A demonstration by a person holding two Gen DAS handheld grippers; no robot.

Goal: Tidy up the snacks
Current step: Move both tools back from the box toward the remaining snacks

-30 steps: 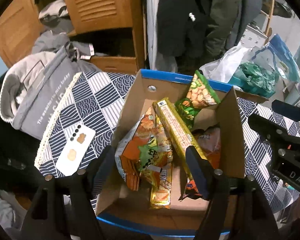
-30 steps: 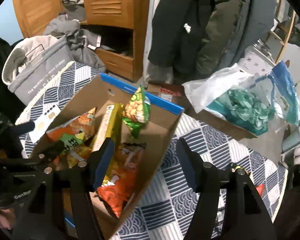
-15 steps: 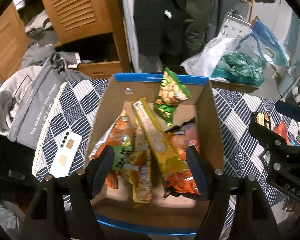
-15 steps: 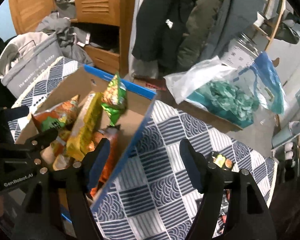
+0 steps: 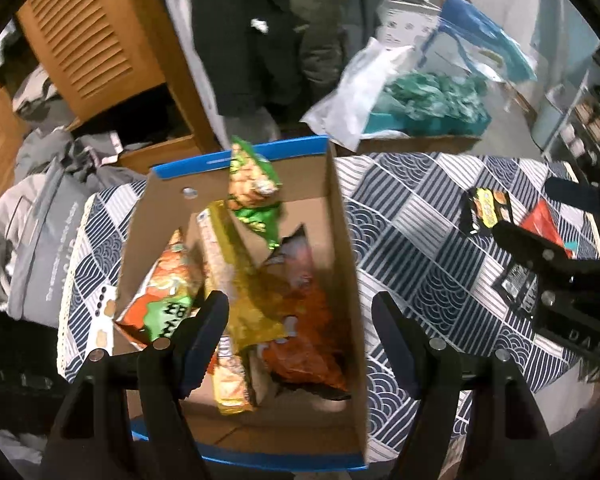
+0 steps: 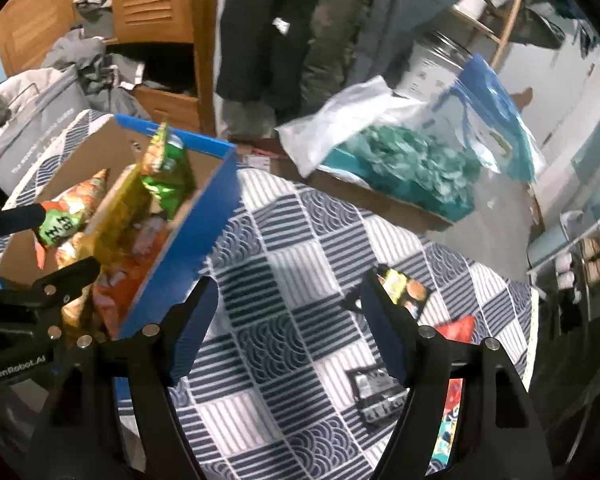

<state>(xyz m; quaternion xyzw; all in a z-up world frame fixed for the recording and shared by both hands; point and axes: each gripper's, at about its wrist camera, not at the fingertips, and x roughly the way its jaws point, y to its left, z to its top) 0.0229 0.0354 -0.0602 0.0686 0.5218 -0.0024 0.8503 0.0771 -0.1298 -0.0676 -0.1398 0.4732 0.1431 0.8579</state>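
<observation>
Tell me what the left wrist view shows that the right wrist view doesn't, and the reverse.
Only left wrist: the cardboard box floor, and the white card beside it.

Only right wrist: the box's blue outer side, and the wooden rack behind the table.

Both: snacks in the box, loose black packet, red packet, open left tongs, open right tongs.

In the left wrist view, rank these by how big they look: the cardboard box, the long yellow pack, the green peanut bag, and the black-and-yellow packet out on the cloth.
1. cardboard box
2. long yellow pack
3. green peanut bag
4. black-and-yellow packet

The packet lies near the fisheye edge, so its apparent size is less sure.
</observation>
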